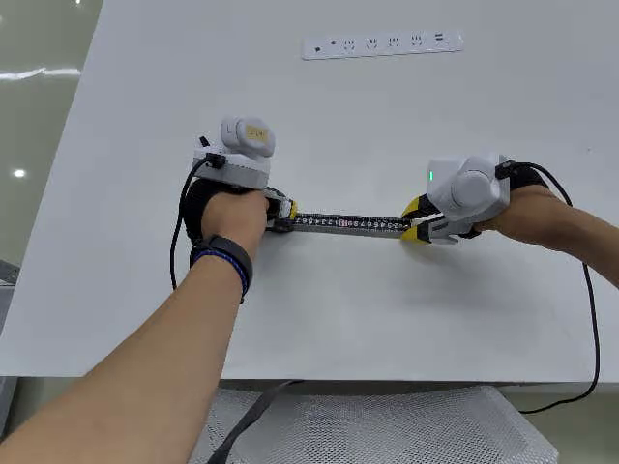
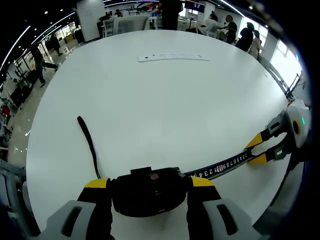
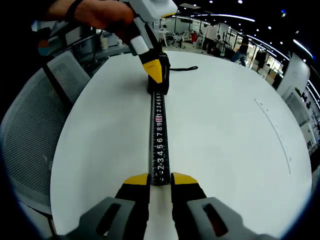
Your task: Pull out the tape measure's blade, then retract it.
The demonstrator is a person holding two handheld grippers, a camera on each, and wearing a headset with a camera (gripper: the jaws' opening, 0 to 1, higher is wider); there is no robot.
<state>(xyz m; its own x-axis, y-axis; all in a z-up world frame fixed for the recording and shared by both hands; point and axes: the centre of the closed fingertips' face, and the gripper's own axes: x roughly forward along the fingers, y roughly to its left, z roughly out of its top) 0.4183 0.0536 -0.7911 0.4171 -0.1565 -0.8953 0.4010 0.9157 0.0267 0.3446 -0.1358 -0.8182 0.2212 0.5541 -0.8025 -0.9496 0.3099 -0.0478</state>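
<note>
The yellow-tipped fingers (image 2: 97,183) of the left gripper (image 2: 150,182) are closed in on the two sides of the tape measure's black case (image 2: 147,195), pinching it between them. The case sits low against the white table (image 2: 165,110). The fingers of the right gripper (image 3: 160,178) are drawn close together and pinch the free end of the blade (image 3: 160,135), whose lowest numbers lie right at the yellow tips. The blade is pulled out and runs straight and flat just above the tabletop from the case (image 3: 159,67) to the right gripper, its printed numbers facing up. In the head view the blade (image 1: 348,223) spans the gap between the left gripper (image 1: 280,215) on the left and the right gripper (image 1: 416,222) on the right, both near the middle of the table (image 1: 387,116). A hand grips each tool, and the left wrist wears a dark band (image 1: 224,253). A thin black strap (image 2: 87,140) lies loose on the table beside the case. A white power strip (image 1: 382,43) lies near the far edge of the table, well apart from the tape measure. A black cable (image 1: 590,319) trails from the right tool over the near edge. A grey mesh chair (image 3: 30,130) stands against the table's near side.
</note>
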